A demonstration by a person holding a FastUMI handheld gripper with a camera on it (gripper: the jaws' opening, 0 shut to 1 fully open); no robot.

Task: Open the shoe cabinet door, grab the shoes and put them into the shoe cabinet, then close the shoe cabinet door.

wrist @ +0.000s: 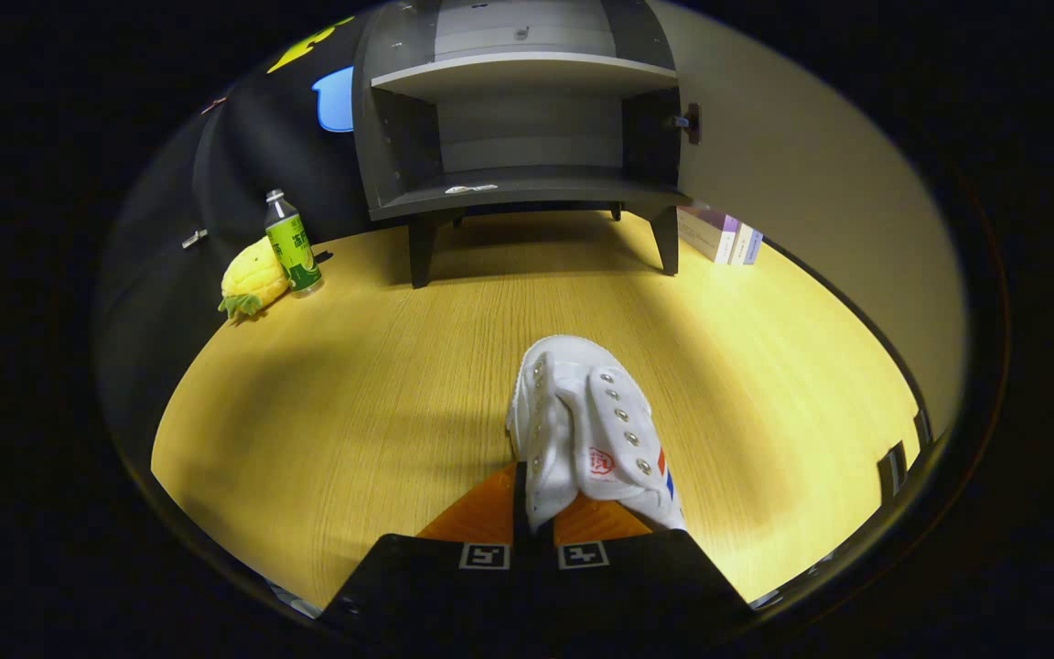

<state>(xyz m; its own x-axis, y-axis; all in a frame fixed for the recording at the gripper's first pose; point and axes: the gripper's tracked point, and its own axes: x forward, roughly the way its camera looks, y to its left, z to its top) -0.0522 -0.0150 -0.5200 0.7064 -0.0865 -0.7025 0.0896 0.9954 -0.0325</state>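
There is 1 white shoe [586, 430], pinched at its heel end between the 2 fingers [481, 514] of the 1 gripper [534, 517], whose jaws are closed on it. Beyond them stands 1 shoe cabinet [527, 119] with 2 shelves and its door open. On the surface [353, 394] are 1 green bottle [292, 245], 1 yellow pineapple toy [252, 275] and 2 boxes [719, 235].

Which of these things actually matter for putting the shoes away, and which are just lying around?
Part of the job:
- white canvas shoe, pinched between the fingers of the gripper
- grey shoe cabinet, standing open beyond the shoe

Just lying about:
- green plastic bottle
- yellow plush pineapple toy, beside the bottle
- small boxes, right of the cabinet
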